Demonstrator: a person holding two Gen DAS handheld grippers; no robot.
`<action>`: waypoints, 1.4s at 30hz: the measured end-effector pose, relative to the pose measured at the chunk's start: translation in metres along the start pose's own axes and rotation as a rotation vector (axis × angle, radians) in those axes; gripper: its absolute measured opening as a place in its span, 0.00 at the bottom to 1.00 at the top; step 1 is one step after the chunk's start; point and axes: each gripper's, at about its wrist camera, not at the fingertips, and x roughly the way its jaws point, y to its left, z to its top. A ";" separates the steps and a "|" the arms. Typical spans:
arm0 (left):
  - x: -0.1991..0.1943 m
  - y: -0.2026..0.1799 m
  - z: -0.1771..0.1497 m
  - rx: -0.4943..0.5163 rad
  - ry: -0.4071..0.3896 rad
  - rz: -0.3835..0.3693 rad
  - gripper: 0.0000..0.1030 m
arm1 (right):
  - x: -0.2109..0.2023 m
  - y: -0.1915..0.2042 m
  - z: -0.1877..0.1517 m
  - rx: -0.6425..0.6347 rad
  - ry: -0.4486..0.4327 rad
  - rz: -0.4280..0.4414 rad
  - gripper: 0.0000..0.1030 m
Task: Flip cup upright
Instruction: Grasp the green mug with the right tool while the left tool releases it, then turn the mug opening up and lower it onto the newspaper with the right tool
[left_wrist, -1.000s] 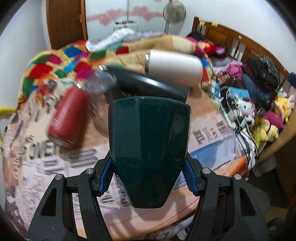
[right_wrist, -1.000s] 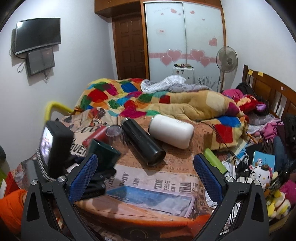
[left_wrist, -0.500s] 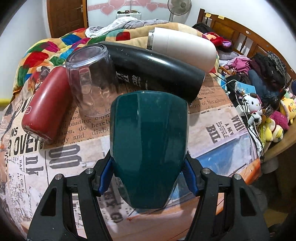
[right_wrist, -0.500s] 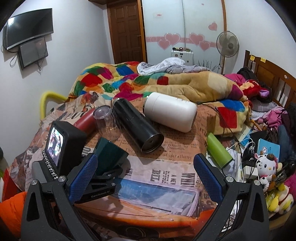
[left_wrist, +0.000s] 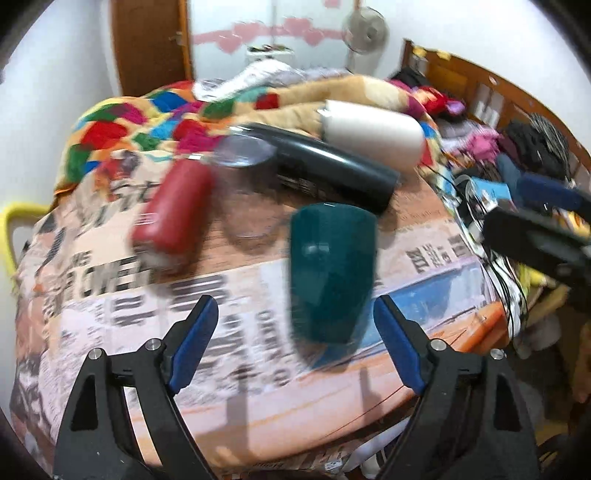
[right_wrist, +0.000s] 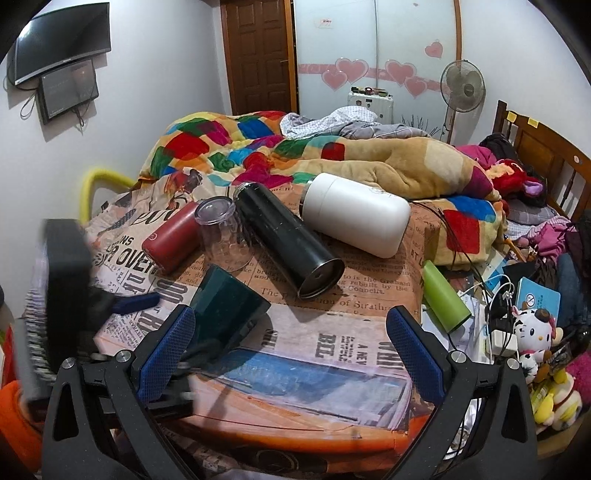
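Nearest to me, my left claw (left_wrist: 294, 300) is wide, with both blue fingers (left_wrist: 195, 332) clear of everything. The cup (left_wrist: 332, 266) stands just beyond them, a little right of centre, touching neither finger. Its narrow end is on the cloth (left_wrist: 110, 332) and its wide end is on top, so I judge the flip done. This view is smeared, so I cannot make out the rim cleanly.

My right claw (right_wrist: 290, 312) is also wide and holds nothing. It hangs over the near edge of the table. In its view the cup (right_wrist: 225, 306) sits at near left, close behind the left finger. It seems to lean there, though I cannot tell whether that is the lens or a real tilt.

What is left, as I read it, is small. I need to draw the left claw off without clipping the cup and check that it stands steady.

Farther back, a glass (right_wrist: 221, 236) stands mouth down between a red bottle (right_wrist: 173, 240) and a black flask (right_wrist: 288, 247), both lying on their sides. A white flask (right_wrist: 354, 214) lies beyond, and a green bottle (right_wrist: 445, 301) lies to the right. The quilt (right_wrist: 207, 147) is piled at the far side.
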 end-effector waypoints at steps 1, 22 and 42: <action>-0.004 0.005 -0.001 -0.013 -0.009 0.014 0.85 | 0.003 0.001 0.001 0.000 0.005 0.003 1.00; -0.033 0.072 -0.038 -0.148 -0.070 0.204 0.85 | 0.124 0.034 -0.005 0.150 0.379 0.270 0.87; -0.041 0.071 -0.031 -0.156 -0.092 0.216 0.85 | 0.119 0.044 0.011 0.013 0.343 0.237 0.70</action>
